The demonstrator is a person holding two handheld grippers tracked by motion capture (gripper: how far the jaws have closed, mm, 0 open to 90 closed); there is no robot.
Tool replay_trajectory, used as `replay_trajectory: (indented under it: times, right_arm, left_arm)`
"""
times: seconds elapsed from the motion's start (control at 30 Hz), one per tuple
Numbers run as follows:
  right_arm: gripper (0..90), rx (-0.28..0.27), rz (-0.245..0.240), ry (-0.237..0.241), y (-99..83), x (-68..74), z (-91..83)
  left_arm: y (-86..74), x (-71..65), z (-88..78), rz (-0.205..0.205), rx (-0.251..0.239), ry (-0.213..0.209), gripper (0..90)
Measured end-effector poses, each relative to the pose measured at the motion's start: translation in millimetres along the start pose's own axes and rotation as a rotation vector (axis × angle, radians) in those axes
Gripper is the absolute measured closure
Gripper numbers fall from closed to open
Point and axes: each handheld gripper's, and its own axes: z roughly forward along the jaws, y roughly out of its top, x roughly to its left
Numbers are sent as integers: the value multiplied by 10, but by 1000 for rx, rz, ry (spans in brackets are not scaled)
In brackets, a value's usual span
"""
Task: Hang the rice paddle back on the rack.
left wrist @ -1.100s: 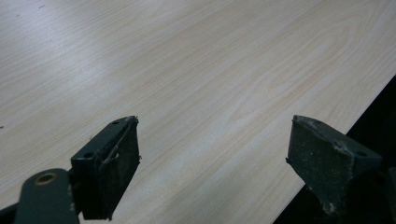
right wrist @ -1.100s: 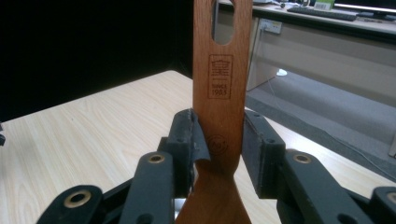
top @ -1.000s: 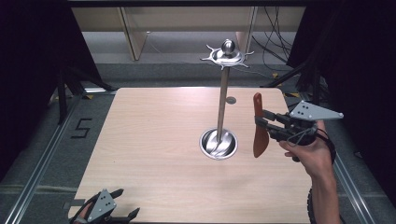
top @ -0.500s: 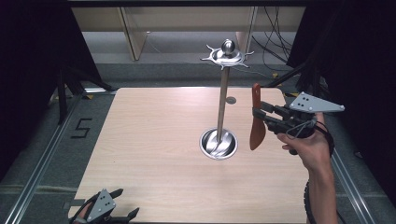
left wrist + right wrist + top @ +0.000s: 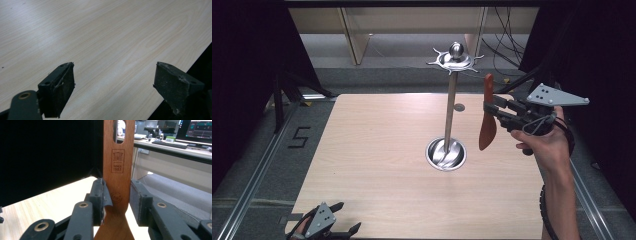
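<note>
Reaching in from the right side of the high view, a person's hand (image 5: 546, 145) is holding the right gripper (image 5: 490, 111) up in the air, off the wooden table (image 5: 377, 160). Its jaws are pointing sideways toward a tall metal stand (image 5: 451, 105) and are squeezing one wooden spatula (image 5: 486, 115). The spatula is standing almost straight up, with its wide end hanging down, just beside the stand's pole. The stand has one round dish at the bottom; I cannot tell if anything is lying in it. One ring of hooks with a ball is sitting on top. The left gripper (image 5: 346, 220) is resting low at the near left corner of the table.

In the left gripper view, two black jaws are standing wide apart over the bare table (image 5: 105, 37), holding nothing.

In the right gripper view, two jaws are pressing on the spatula's (image 5: 117, 170) flat handle from both sides. The handle is showing one long hole near its top and a stamped mark.
</note>
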Motion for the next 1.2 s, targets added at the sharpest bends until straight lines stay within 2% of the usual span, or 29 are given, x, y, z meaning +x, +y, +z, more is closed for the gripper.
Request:
replay_trajectory:
  times: [0.03, 0.07, 0.1, 0.23, 0.27, 0.3, 0.33, 0.37, 0.43, 0.53, 0.67, 0.8, 0.87, 0.97, 1.03, 1.17, 1.2]
  right_arm:
    - [670, -6, 18, 15, 33, 9, 15]
    - [670, -7, -2, 6, 49, -8, 17]
    - [670, -5, 23, 16, 64, 7, 24]
    - [670, -1, -4, 10, 128, -3, 53]
    - [670, -3, 3, 8, 135, 3, 68]
    - [670, 2, -1, 11, 146, 0, 78]
    - [670, 5, 0, 14, 157, 4, 87]
    - [670, 4, 16, 20, 163, 16, 104]
    - [670, 8, -1, 13, 182, 7, 120]
    - [670, 15, 9, 23, 191, 25, 146]
    - [670, 26, -1, 12, 212, 17, 193]
    - [670, 37, -3, 19, 216, 8, 221]
    - [670, 45, 4, 19, 219, 6, 232]
    - [670, 46, 23, 21, 211, 9, 256]
    - [670, 50, 6, 22, 211, -9, 277]
    - [670, 44, 23, 23, 207, -8, 295]
    - [670, 44, 18, 19, 207, -6, 309]
  left_arm:
    - [2, 3, -1, 3, 2, -2, 161]
    - [2, 3, -1, 3, 2, -2, 161]
    - [8, 14, -3, 30, 0, 1, 161]
    - [8, 15, -2, 28, -1, 1, 161]
    - [5, 6, -4, 1, 9, -5, 161]
    - [2, 1, 0, 3, 0, 0, 161]
    - [10, 16, -3, 33, 0, 1, 161]
    - [9, 15, -4, 30, 0, 0, 161]
    - [11, 18, -8, 30, 6, -3, 161]
    - [9, 15, -5, 31, -3, 0, 161]
    - [12, 26, -18, 49, 12, 6, 161]
    - [9, 16, -7, 35, 2, 2, 161]
    - [12, 24, -13, 48, 10, 4, 161]
    - [11, 24, -16, 47, 11, 7, 161]
    - [11, 27, -15, 50, 13, 5, 161]
    - [11, 25, -17, 49, 12, 7, 161]
    - [10, 14, -6, 33, -3, 1, 161]
